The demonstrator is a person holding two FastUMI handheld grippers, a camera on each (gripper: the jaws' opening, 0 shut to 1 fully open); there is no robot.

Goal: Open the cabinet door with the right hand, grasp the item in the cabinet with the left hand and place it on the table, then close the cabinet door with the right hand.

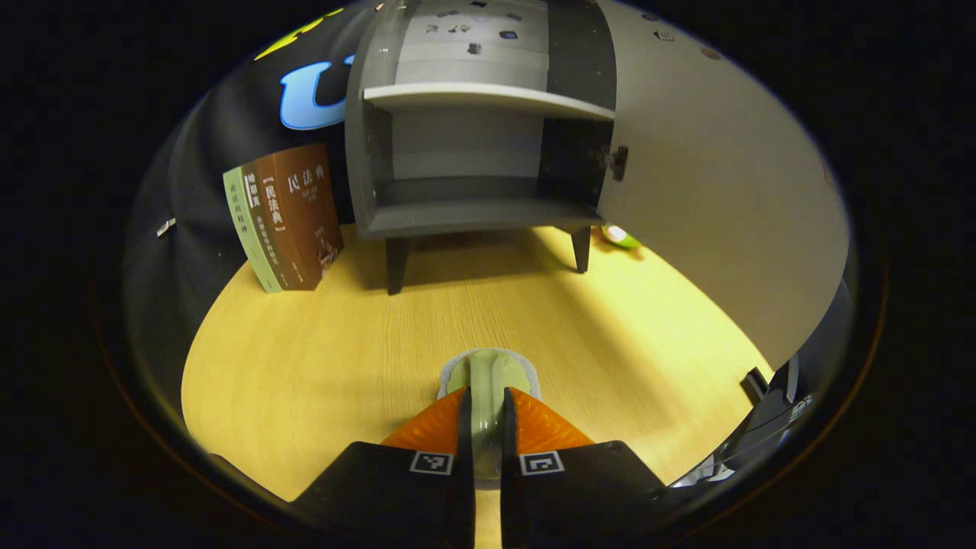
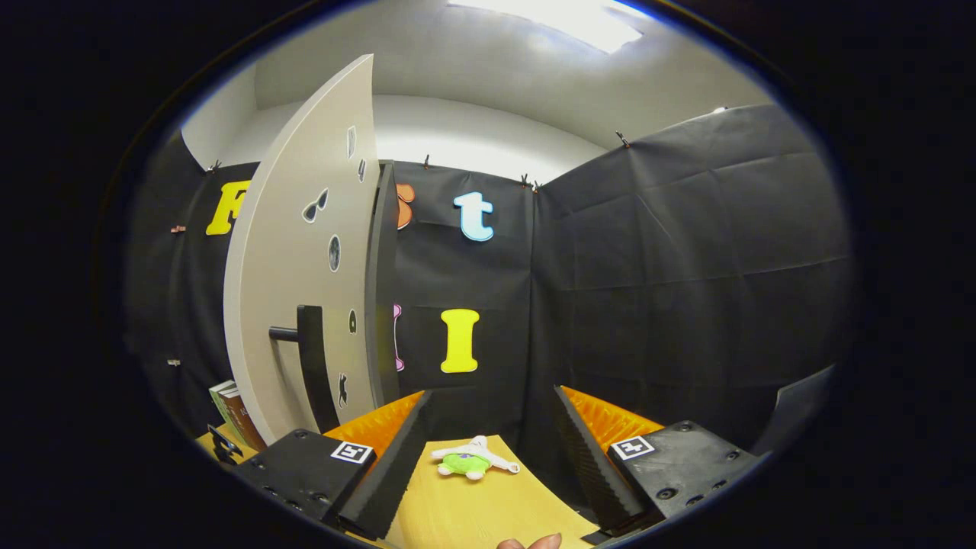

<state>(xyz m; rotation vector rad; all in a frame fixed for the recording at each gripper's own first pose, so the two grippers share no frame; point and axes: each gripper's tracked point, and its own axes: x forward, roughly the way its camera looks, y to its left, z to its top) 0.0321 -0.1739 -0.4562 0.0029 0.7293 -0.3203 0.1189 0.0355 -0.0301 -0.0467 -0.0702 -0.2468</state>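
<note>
The cabinet (image 1: 473, 152) is seen standing open and emptied on the bench (image 1: 320, 358), its door (image 2: 305, 282) swung wide. In front of the cabinet, a pale green item (image 1: 489, 381) is pinched by the left claw (image 1: 488, 415) at the bench, so the placing step seems in hand. Release is called for next, then the door handle (image 2: 309, 358) must be taken by the spread right claw (image 2: 488, 442).

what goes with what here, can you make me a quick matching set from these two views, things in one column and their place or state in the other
Things:
1. cabinet door
2. pale green item
3. books
4. green plush toy

Place or state:
A. leaning left of the cabinet
B. swung open
C. lying on the table in front of the right gripper
D. clamped in the left gripper

Pairs: 1-B, 2-D, 3-A, 4-C
</note>
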